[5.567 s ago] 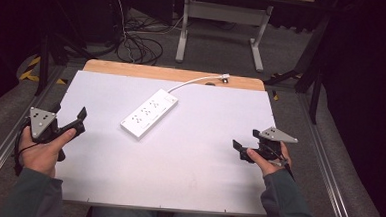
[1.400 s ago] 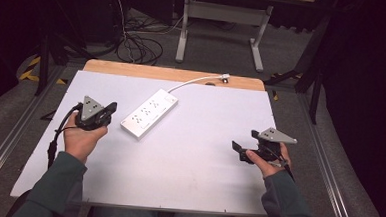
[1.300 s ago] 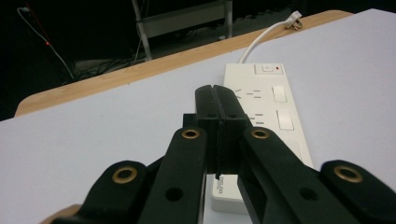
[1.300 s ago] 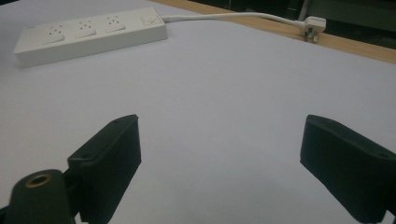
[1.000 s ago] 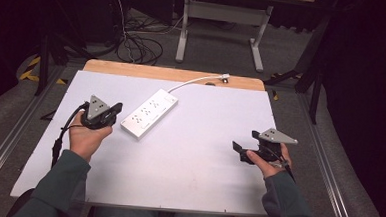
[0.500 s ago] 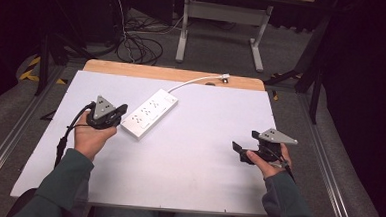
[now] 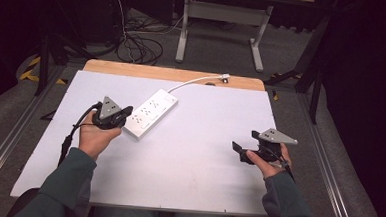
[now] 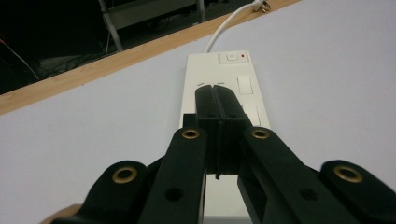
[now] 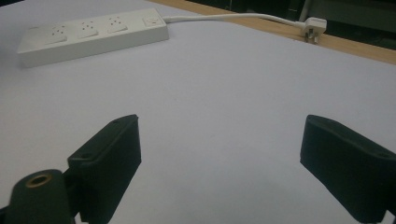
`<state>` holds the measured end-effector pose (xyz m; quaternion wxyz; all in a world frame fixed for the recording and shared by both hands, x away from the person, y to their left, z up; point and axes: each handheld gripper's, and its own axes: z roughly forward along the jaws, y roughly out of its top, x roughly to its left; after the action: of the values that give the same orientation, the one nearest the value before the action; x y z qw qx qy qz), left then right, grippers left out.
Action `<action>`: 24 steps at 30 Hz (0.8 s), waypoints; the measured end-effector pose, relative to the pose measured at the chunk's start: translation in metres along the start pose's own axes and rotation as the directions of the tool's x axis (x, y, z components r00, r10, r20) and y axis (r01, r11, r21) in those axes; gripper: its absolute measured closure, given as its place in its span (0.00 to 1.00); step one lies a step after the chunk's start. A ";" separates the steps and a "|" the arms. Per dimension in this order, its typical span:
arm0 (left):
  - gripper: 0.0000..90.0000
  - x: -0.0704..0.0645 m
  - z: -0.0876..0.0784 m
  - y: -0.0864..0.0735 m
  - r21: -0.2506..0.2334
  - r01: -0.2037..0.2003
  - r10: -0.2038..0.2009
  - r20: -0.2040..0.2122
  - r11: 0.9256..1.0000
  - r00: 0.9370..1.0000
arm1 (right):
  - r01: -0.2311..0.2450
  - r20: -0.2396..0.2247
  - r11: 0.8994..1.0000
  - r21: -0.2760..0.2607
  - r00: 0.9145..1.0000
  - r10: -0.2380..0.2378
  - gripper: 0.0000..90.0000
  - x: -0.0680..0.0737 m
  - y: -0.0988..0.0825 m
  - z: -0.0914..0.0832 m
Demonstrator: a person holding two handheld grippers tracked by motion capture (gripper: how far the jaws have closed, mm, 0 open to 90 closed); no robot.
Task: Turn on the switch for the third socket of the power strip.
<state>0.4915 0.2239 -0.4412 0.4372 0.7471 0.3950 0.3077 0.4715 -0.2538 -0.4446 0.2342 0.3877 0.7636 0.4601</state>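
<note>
A white power strip (image 7: 150,112) lies at an angle on the white table top (image 7: 193,153), its cord running back to a plug (image 7: 224,77) on the wooden edge. My left gripper (image 7: 126,112) is shut, empty, with its tips over the strip's near end. In the left gripper view the shut jaws (image 8: 216,105) lie over the power strip (image 8: 233,86), short of its switch (image 8: 231,57). My right gripper (image 7: 239,150) rests open near the right front of the table. In the right gripper view, the right gripper (image 9: 219,154) has bare table between its jaws, with the power strip (image 9: 93,32) and plug (image 9: 314,23) far off.
A wooden strip (image 7: 173,74) runs along the table's far edge. Beyond it stand a metal table frame (image 7: 220,27) and loose cables (image 7: 139,45) on the floor. Metal rails (image 7: 328,170) flank the table on both sides.
My left gripper has travelled from the left edge of the table rightward and forward up to the power strip's near end, and has gone from open to shut. The right gripper has stayed put.
</note>
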 end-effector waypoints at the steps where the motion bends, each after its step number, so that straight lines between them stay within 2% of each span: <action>1: 1.00 0.000 0.001 0.000 0.001 -0.004 0.004 -0.002 1.000 1.000 | 0.000 0.001 1.000 0.001 1.000 0.000 0.14 0.000 0.000 0.000; 13: 1.00 -0.009 0.015 0.000 0.042 -0.032 0.030 0.037 0.999 0.999 | -0.005 -0.004 1.000 0.003 1.000 0.005 0.14 -0.001 0.000 0.001; 18: 1.00 -0.011 0.018 0.002 0.039 -0.036 0.034 0.051 0.999 0.998 | -0.006 -0.003 1.000 0.001 1.000 0.006 0.14 -0.002 -0.001 0.001; 24: 1.00 -0.015 0.023 0.000 0.070 -0.060 0.055 0.068 0.996 0.996 | -0.006 -0.004 1.000 -0.002 1.000 0.006 0.14 -0.001 0.000 0.000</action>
<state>0.5030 0.2017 -0.4531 0.4137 0.7831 0.3696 0.2810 0.4722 -0.2546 -0.4450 0.2316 0.3886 0.7626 0.4624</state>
